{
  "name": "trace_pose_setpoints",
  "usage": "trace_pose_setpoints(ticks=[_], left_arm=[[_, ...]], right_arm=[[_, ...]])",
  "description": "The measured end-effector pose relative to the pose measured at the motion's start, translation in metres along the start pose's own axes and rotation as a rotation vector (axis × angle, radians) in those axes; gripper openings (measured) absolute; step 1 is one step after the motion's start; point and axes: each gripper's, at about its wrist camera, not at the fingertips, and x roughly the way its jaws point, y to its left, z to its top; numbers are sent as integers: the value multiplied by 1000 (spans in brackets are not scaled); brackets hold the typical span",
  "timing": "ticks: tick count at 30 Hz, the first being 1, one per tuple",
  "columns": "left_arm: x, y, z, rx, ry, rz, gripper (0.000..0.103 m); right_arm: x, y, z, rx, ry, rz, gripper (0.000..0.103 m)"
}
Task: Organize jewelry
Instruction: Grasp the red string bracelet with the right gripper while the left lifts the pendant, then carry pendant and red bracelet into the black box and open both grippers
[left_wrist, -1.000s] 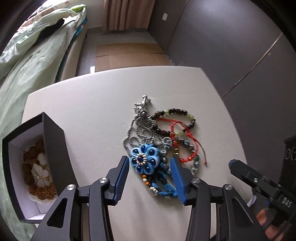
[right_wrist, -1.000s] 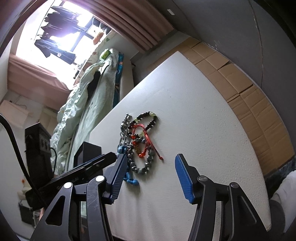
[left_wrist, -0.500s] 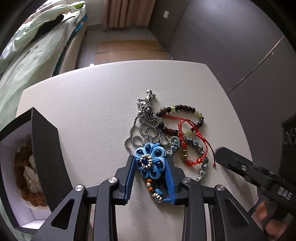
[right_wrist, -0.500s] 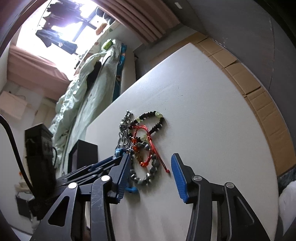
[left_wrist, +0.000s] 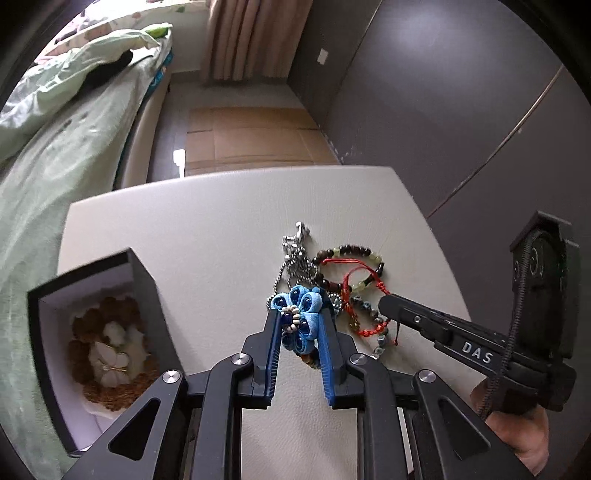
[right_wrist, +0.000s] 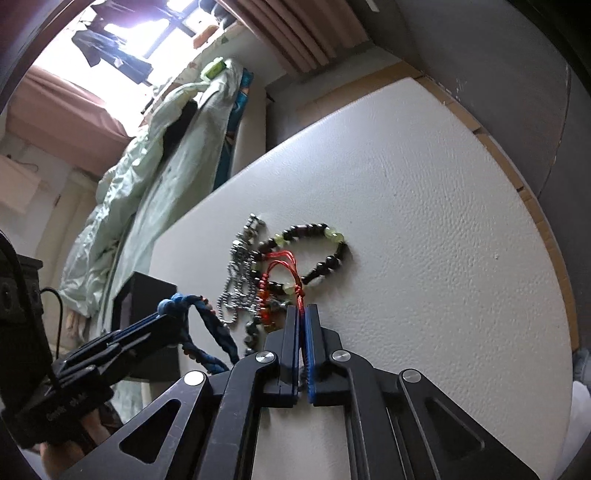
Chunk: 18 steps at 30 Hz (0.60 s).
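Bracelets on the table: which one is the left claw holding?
The blue fabric-flower bracelet, pinched in the left claw. The red cord bracelet and dark-bead bracelet lie beside it.

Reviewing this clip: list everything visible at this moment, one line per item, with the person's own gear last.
table: one, off-white, under all the jewelry
jewelry box: one, black with white lining, open, at the table's left side
brown beaded piece with white butterfly: one, inside the box
blue flower bracelet: one, blue, lifted between the left tongs
silver chain: one, silver, in the pile at the table's middle
dark bead bracelet: one, dark brown with pale green beads, in the pile
red cord bracelet: one, red, its cord pinched by the right tongs
grey bead bracelet: one, grey-blue, under the red cord
bed: one, pale green bedding, left of the table
left tongs: shut on the flower
right tongs: shut on the red cord
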Motion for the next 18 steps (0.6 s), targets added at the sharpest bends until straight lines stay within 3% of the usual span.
trace_pose_setpoints(ticks=[18], left_arm=[[-81, 33, 3, -35, -152, 6, 20]], right_arm=[[-44, 70, -10, -100, -95, 125, 4]])
